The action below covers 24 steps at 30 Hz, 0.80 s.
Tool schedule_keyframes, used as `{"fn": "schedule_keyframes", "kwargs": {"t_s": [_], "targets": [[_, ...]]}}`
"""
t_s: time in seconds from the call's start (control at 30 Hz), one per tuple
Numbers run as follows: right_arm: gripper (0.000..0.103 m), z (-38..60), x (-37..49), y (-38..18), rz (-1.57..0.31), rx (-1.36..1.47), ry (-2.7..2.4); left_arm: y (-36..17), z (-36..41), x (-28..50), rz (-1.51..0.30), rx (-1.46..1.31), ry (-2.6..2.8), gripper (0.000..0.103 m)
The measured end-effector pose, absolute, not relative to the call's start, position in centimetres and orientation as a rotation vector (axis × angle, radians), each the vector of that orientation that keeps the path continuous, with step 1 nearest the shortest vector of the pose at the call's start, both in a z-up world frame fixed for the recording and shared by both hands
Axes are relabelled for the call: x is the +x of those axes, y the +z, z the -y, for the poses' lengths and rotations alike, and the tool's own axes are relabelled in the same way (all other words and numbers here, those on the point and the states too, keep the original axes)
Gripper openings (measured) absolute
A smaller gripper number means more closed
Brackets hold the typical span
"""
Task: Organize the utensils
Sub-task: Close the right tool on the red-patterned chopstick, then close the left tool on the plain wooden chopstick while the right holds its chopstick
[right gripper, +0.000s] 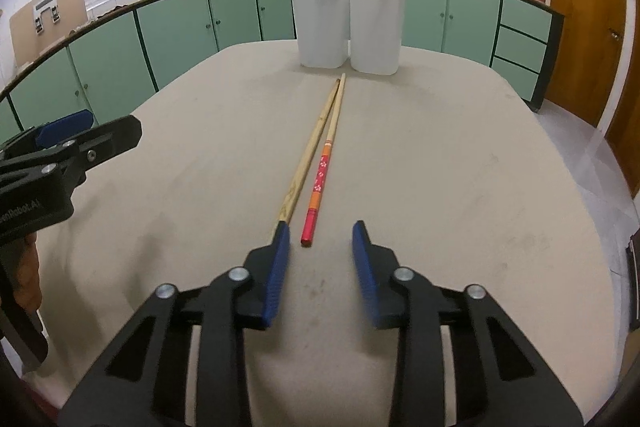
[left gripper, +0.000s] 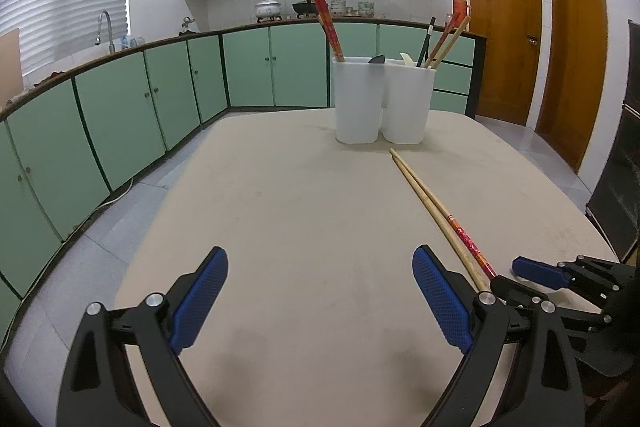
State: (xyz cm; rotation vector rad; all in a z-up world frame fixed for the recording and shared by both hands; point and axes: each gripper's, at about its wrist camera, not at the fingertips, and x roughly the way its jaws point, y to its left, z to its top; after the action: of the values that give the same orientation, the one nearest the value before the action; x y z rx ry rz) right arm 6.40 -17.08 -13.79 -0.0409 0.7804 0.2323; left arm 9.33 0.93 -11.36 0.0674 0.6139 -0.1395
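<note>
Two slim wooden chopsticks [right gripper: 320, 151] on matte table [right gripper: 440, 167]; right tool [right gripper: 320, 239] narrow, left tool [left gripper: 320, 267] wide.

black linkage arms, blue ribbed fingers [right gripper: 280, 267] (silver pivot screws)

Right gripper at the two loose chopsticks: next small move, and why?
Probably nudge the right gripper forward, then close. The red-patterned chopstick has only its butt end between the fingers, untouched, and the plain wooden chopstick runs behind the left finger, so a close now may catch only the very end. The white holder waits beyond.
</note>
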Motion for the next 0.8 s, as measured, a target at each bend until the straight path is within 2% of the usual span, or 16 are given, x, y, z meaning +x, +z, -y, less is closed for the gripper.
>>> {"fn": "schedule_keyframes", "kwargs": {"t_s": [0.07,0.27,0.3,0.37,0.8], "targets": [[0.023,17.1,6.5,-13.8,-0.785,-0.041,0.234,-11.4,-0.9,9.4,-0.614,0.067,-0.143,0.092],[0.019,16.6,6.8,-13.9,-0.796,-0.062,0.233,-11.5,-0.8,9.3,-0.618,0.067,-0.145,0.092],[0.017,16.5,6.9,-13.9,-0.798,-0.061,0.235,-11.5,-0.8,9.3,-0.617,0.066,-0.146,0.092],[0.006,16.5,7.1,-13.9,-0.801,-0.063,0.238,-11.5,-0.8,9.3,-0.618,0.068,-0.146,0.092],[0.005,21.2,5.8,-11.7,-0.764,0.067,0.215,-11.8,2.6,9.4,-0.657,0.061,-0.196,0.092]]}}
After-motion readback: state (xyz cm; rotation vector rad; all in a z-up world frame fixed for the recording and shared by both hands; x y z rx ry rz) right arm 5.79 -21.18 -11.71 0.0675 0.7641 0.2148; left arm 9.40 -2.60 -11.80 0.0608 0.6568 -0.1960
